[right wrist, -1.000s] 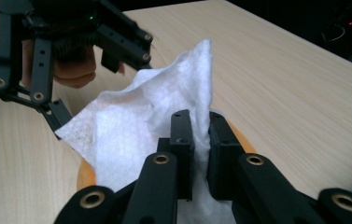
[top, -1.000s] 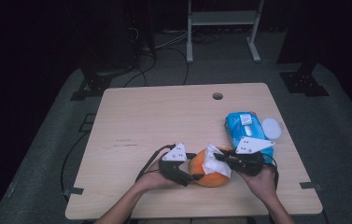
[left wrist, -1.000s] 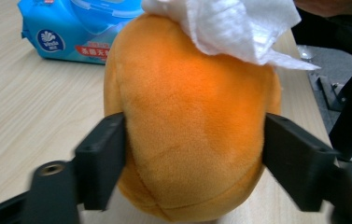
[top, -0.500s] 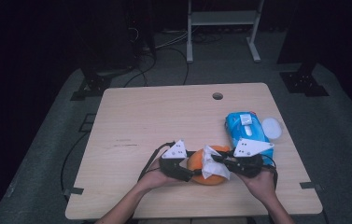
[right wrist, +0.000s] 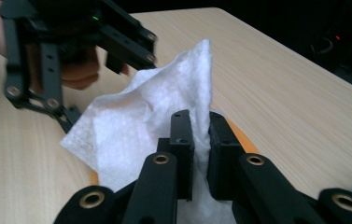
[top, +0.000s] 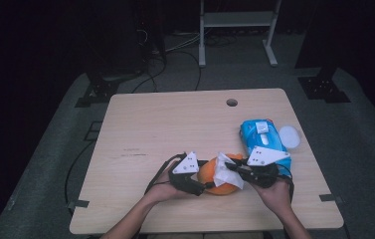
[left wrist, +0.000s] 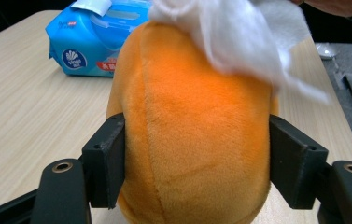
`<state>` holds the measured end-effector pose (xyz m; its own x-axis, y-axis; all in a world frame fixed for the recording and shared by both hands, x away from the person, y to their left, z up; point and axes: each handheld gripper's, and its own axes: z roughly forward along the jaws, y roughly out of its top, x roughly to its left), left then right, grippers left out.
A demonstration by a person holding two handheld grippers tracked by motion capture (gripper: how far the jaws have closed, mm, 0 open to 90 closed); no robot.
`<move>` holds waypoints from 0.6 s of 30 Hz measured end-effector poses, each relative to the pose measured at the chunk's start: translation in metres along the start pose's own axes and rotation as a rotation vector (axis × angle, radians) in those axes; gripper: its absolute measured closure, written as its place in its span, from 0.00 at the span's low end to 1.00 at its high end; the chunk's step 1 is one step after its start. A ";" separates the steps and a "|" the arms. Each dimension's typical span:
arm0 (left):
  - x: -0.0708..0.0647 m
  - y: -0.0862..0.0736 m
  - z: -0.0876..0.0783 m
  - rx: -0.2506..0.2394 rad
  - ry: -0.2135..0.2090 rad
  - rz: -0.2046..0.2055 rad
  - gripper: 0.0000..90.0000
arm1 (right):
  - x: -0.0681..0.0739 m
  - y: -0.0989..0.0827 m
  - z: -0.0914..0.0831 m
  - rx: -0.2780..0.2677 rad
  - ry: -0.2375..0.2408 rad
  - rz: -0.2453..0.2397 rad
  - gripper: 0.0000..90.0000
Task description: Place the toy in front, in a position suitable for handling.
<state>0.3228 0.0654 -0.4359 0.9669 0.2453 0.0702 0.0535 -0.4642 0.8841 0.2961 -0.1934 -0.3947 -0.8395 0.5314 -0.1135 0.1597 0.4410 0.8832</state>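
An orange plush toy lies near the table's front edge between both hands. My left gripper reaches it from the left. In the left gripper view its jaws have just been opening a little, and the pads still press the plush toy on both sides. My right gripper is shut on a white wipe and holds it against the top of the toy. The wipe drapes over the toy's right side.
A blue pack of wet wipes lies just behind the right hand, with a round white lid beside it. A cable hole sits near the wooden table's far edge. Cables trail off the left gripper.
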 end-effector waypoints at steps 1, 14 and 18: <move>0.000 0.000 0.000 -0.001 -0.001 -0.005 0.32 | -0.002 -0.003 -0.002 0.001 -0.009 0.010 0.91; -0.005 0.004 0.002 0.042 0.022 0.048 0.31 | 0.024 0.014 0.023 -0.018 0.067 -0.052 0.91; -0.002 0.000 0.001 0.035 0.018 0.043 0.31 | 0.008 0.009 0.011 -0.018 0.018 -0.010 0.91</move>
<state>0.3214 0.0636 -0.4366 0.9639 0.2396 0.1162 0.0212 -0.5040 0.8634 0.2967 -0.1772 -0.3928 -0.8501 0.5140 -0.1145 0.1419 0.4329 0.8902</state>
